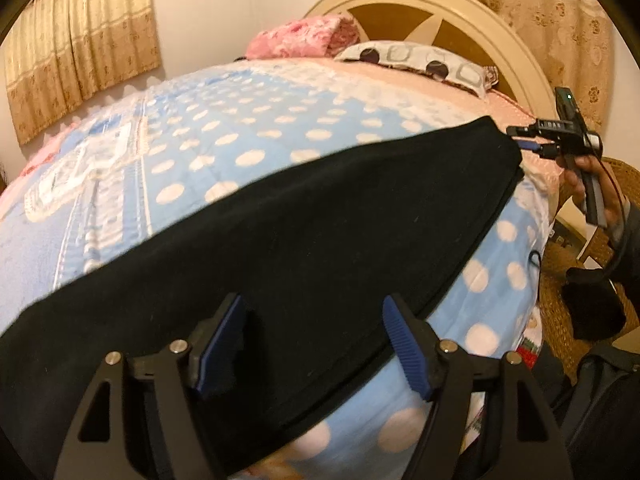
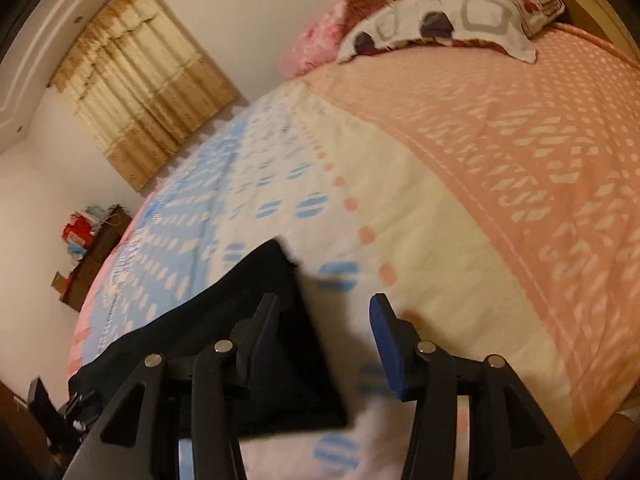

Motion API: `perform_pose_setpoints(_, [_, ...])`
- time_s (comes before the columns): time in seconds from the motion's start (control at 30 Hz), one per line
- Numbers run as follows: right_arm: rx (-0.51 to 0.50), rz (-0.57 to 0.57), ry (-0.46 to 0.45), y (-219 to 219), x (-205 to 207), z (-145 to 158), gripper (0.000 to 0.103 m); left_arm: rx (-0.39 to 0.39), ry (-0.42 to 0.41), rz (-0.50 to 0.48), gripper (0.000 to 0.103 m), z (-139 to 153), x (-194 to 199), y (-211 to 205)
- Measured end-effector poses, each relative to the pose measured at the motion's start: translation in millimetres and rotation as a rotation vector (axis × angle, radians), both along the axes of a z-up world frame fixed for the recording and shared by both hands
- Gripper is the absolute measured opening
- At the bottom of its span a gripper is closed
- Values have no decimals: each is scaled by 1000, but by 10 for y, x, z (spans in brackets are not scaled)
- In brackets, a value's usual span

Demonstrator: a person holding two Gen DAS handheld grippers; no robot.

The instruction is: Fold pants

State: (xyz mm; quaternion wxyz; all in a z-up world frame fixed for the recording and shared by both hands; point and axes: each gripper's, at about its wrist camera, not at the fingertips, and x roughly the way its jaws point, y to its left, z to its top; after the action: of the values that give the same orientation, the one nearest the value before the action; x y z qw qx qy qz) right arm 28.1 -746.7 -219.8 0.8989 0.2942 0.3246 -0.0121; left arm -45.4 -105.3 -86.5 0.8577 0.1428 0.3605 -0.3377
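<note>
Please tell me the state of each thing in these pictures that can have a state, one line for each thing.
black pants: lying flat on the bed, stretched long.
left gripper: open over the pants, holding nothing.
right gripper: open at the pants' end, holding nothing.
curtains: drawn closed.
patterned pillow: lying at the headboard.

Left wrist view: we look along the left gripper (image 1: 316,344), tilted down, close over the black pants (image 1: 280,232) on the bed (image 1: 240,128), headboard (image 1: 460,8) at 1 o'clock. Right wrist view: we ride the right gripper (image 2: 320,344), equally close, pillow (image 2: 448,24) at 1 o'clock. Both views share pants, bedspread, pillow and curtain (image 2: 148,80) at 10 o'clock.
</note>
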Motion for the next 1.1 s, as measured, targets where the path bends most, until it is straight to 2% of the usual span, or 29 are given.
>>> perform_pose_setpoints(0.17, [-50,41,45,272,17,-113,49,40,18,-25,74,-137,-7,-204])
perform_pose_setpoints(0.2, [-58,46,53,299,41,-139,37,58,-5,-23,74,-161,-32,-231])
perform_pose_setpoints(0.23, [-74,47,61,328,48,-153,18,72,-17,-29,75,-168,-56,-248])
perform_pose_setpoints(0.33, [-75,59,10,349,-49,-39,7,74,-15,-33,75,-163,-67,-234])
perform_pose_setpoints(0.4, [-76,61,-13,357,-122,50,7,64,-10,-32,75,-164,-57,-220])
perform_pose_setpoints(0.5, [-62,55,26,318,-138,-22,7,68,-17,-36,76,-171,-63,-225])
perform_pose_setpoints(0.57, [-26,36,54,257,-144,-111,7,72,-16,-37,76,-164,-64,-224])
perform_pose_setpoints(0.63, [13,42,26,251,-206,-46,7,66,-7,-36,76,-156,-56,-207])
perform_pose_setpoints(0.7, [-23,47,36,287,-208,25,7,65,-9,-44,77,-165,-61,-198])
perform_pose_setpoints(0.77, [-37,56,77,278,-138,-40,7,72,-20,-52,78,-176,-79,-204])
perform_pose_setpoints(0.8, [-47,54,100,260,-99,-105,10,76,-25,-52,78,-176,-89,-209])
perform_pose_setpoints(0.83, [-48,46,130,228,-61,-194,28,78,-24,-52,78,-171,-93,-213])
perform_pose_setpoints(0.87, [-45,28,146,204,-62,-248,37,77,-21,-49,78,-159,-97,-214])
perform_pose_setpoints(0.9, [-27,12,124,169,-103,-262,41,66,-15,-44,78,-135,-96,-203])
perform_pose_setpoints(0.93, [-4,-8,102,141,-173,-259,49,40,-9,-36,78,-92,-90,-190])
perform_pose_setpoints(1.0, [42,-51,65,102,-316,-262,59,-10,-17,-31,78,9,-93,-179])
perform_pose_setpoints(1.1, [206,-49,-22,118,-535,-377,59,-30,-47,-25,78,99,-74,-266])
